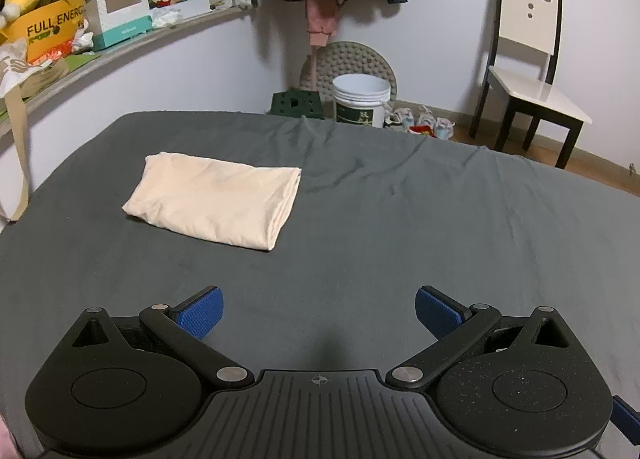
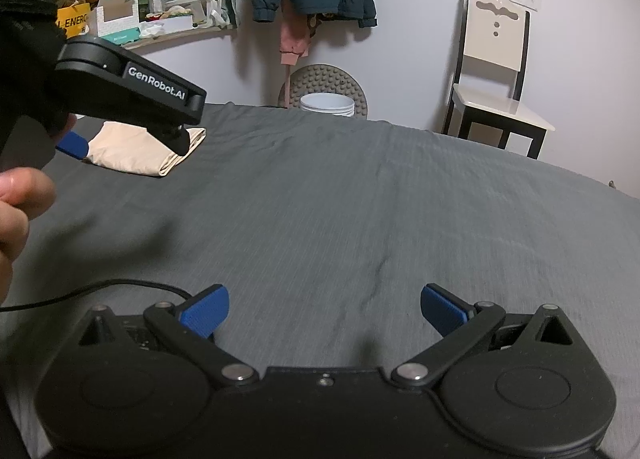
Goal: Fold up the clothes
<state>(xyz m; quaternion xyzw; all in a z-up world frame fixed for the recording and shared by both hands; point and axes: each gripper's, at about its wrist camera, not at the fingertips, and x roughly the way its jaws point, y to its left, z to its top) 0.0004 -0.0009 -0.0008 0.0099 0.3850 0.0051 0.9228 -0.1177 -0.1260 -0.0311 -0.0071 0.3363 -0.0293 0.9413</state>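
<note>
One garment: a cream cloth [image 1: 214, 201] lies folded into a compact rectangle on the grey bed [image 1: 400, 219], left of centre in the left wrist view, layered edges toward the lower right.
Left edge, right wrist view: a hand [image 2: 16, 215] grips the left tool's black body; the cream cloth shows past it in the upper left of that frame, partly hidden.
Left tool [image 1: 318, 309]: blue pads spread wide, nothing between them, at the bottom of its own view, short of the cloth and apart from it.
Centre: bare grey sheet with shallow creases.
Right tool [image 2: 324, 309]: pads spread wide, holding nothing, over bare sheet, well apart from the cloth.
Upper right: a white chair [image 1: 528, 55] against the wall; a white bucket [image 1: 360, 99] beyond the bed's far edge.
Step, as a judgement: the cloth already lies as the task wants. The scene fits a fold just finished and let go, or a folded piece waiting while another garment is fetched; no other loose garment shows on the bed.
Next move: the pictures do not settle it.
</note>
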